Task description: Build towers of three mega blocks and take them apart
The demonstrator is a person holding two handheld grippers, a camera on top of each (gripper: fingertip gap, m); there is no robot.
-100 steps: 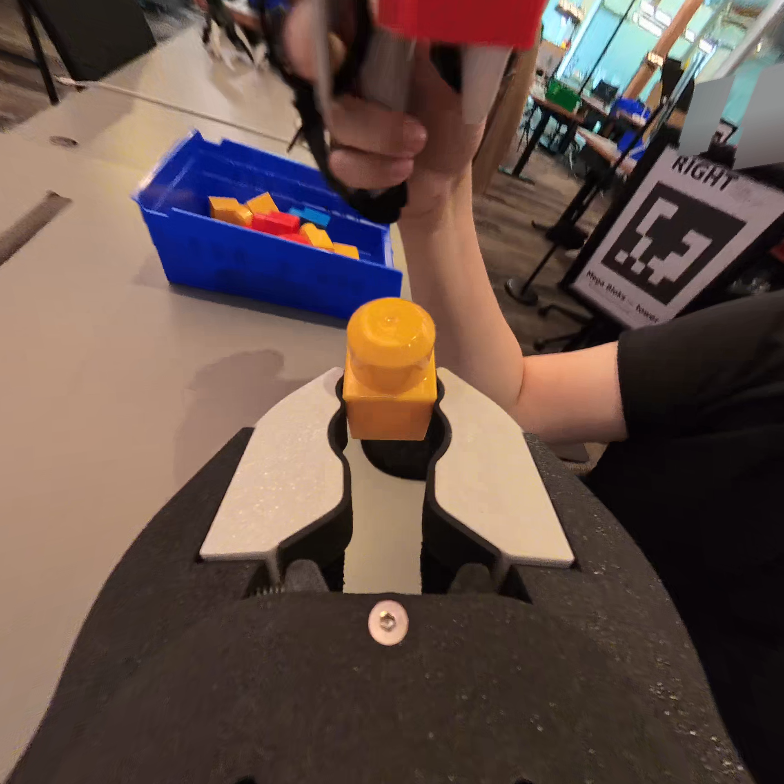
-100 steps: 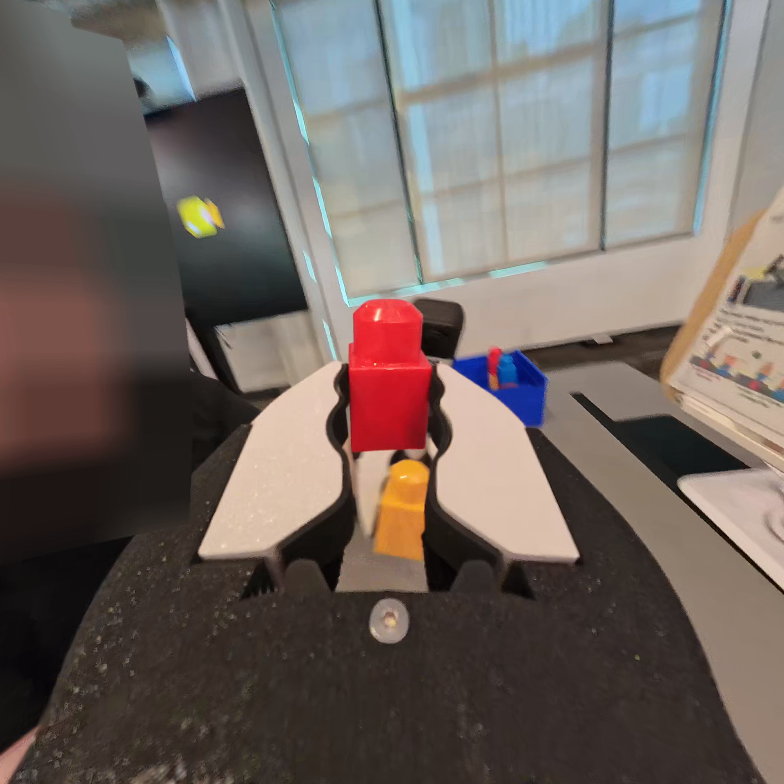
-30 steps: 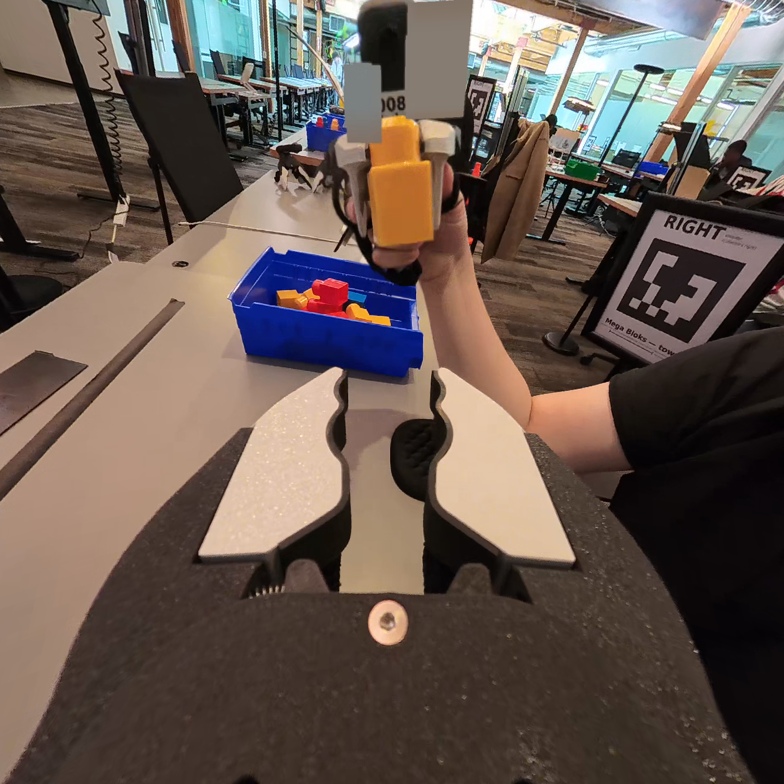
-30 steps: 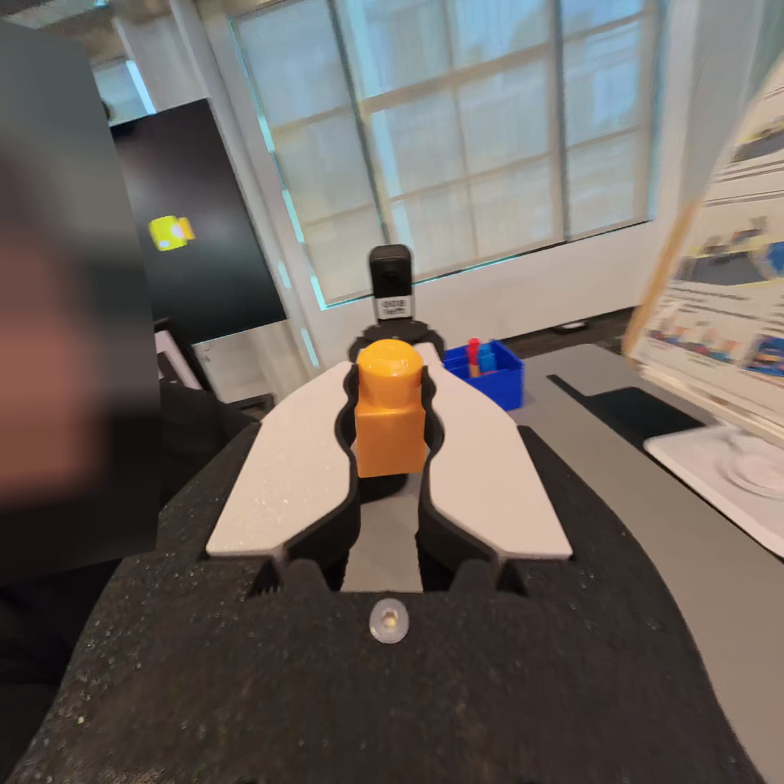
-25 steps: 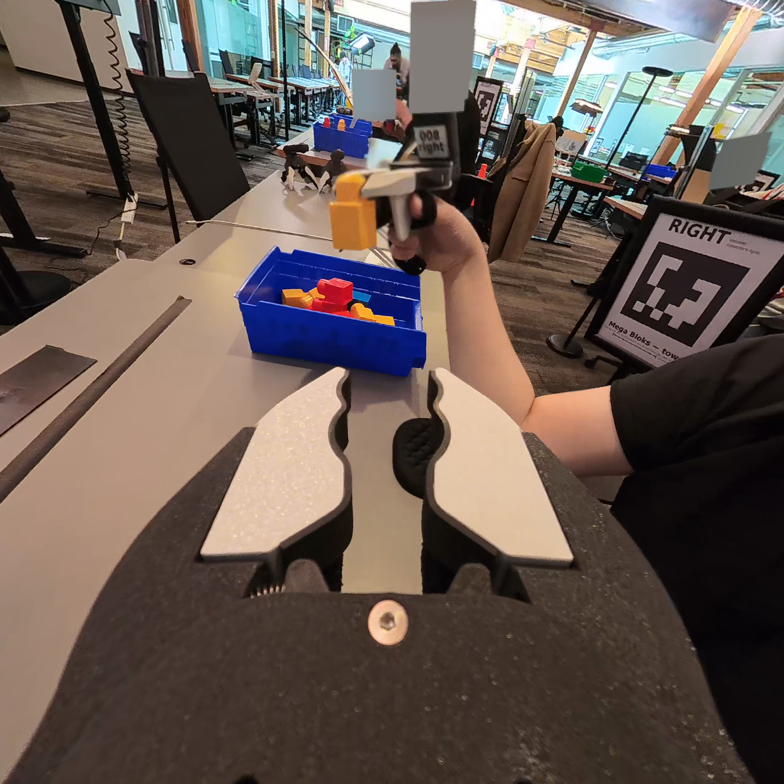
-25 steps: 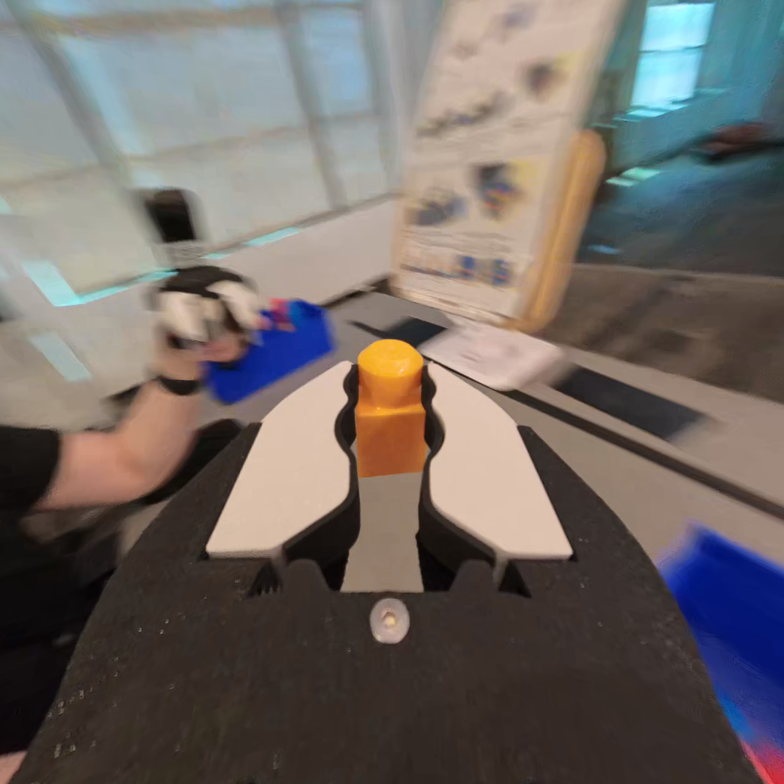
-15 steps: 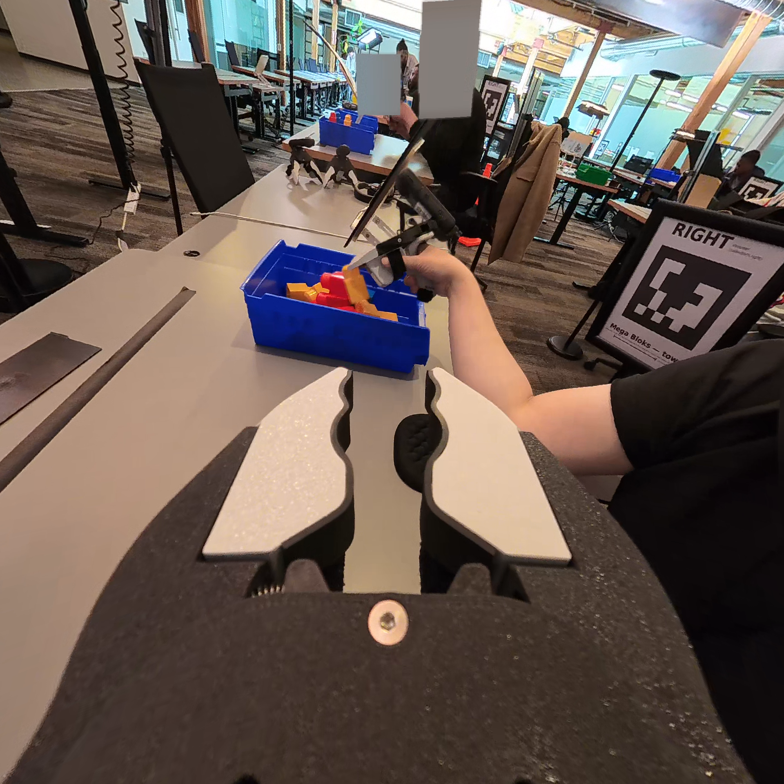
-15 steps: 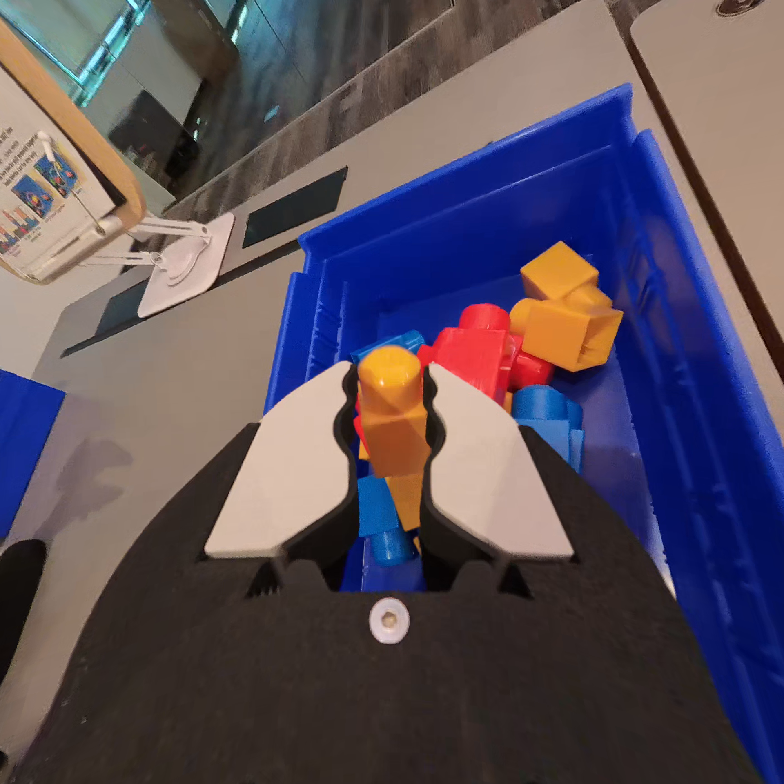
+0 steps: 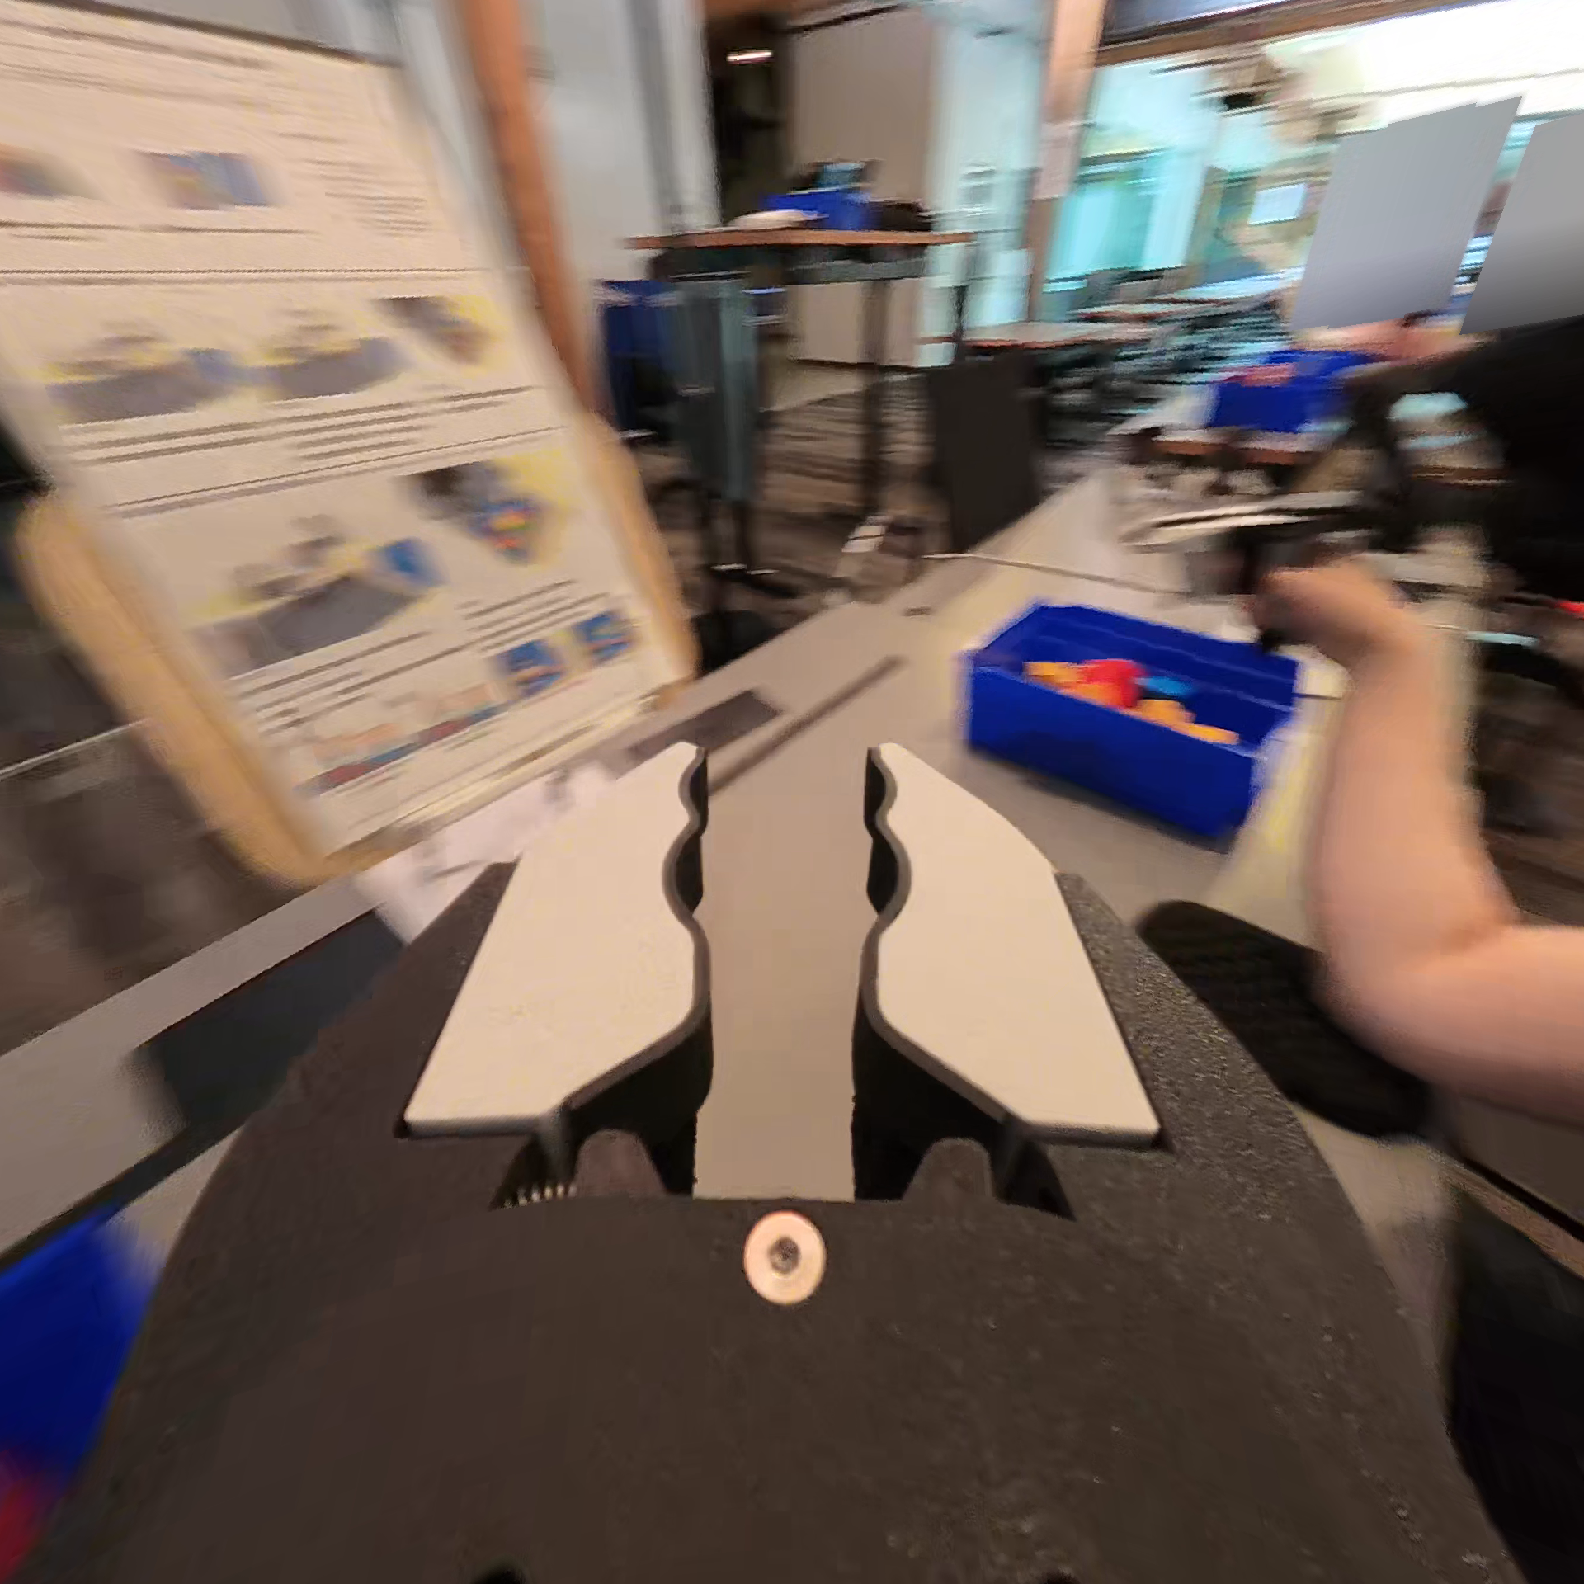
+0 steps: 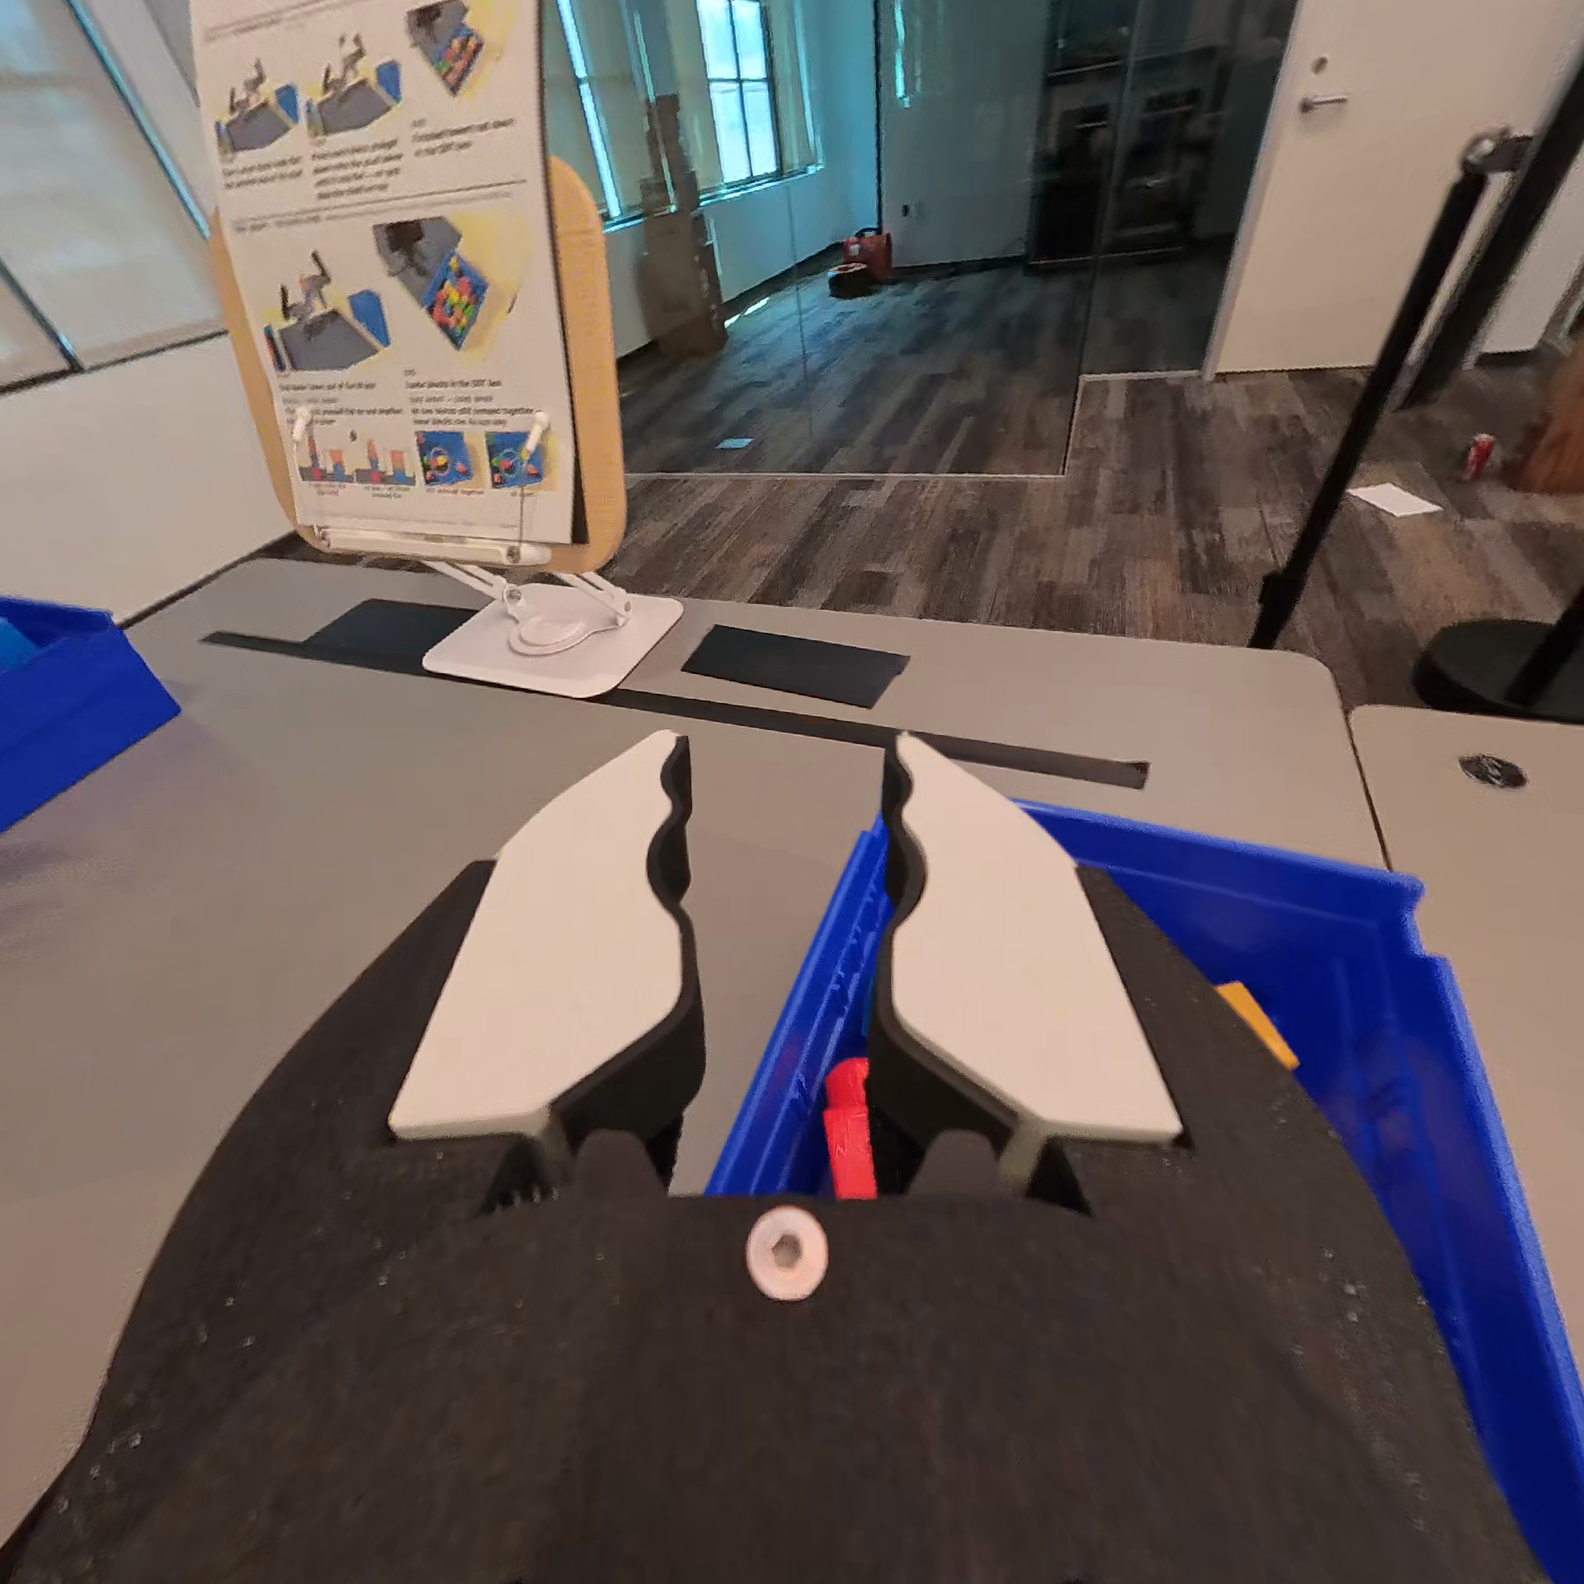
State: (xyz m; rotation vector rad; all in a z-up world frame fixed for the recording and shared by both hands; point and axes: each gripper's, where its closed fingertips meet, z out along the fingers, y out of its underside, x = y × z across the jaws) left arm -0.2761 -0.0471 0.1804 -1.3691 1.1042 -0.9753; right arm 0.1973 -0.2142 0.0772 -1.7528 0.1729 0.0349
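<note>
The left gripper (image 9: 784,759) was held above the grey table (image 9: 789,986), its jaws apart with nothing between them. The left wrist view was blurred. Ahead and to the right on the table, a blue bin (image 9: 1106,754) was seen holding red, orange and blue blocks (image 9: 1114,686). Over that bin a hand (image 9: 1337,609) was held, gripping the right gripper, of which only a dark blurred shape could be made out there. A forearm (image 9: 1406,874) reached in from the right edge. An instruction board (image 9: 283,480) on a stand was seen to the left.

In the right wrist view, the right gripper (image 10: 782,767) was found with its jaws apart and empty, poised over the near left wall of the bin (image 10: 1286,909). Below it, inside the bin, a red block (image 10: 847,1123) and an orange block (image 10: 1256,1020) were partly seen. The board (image 10: 411,283) stood on its white base (image 10: 557,643) across the table. A second blue bin (image 10: 60,686) was seen at the left edge.
</note>
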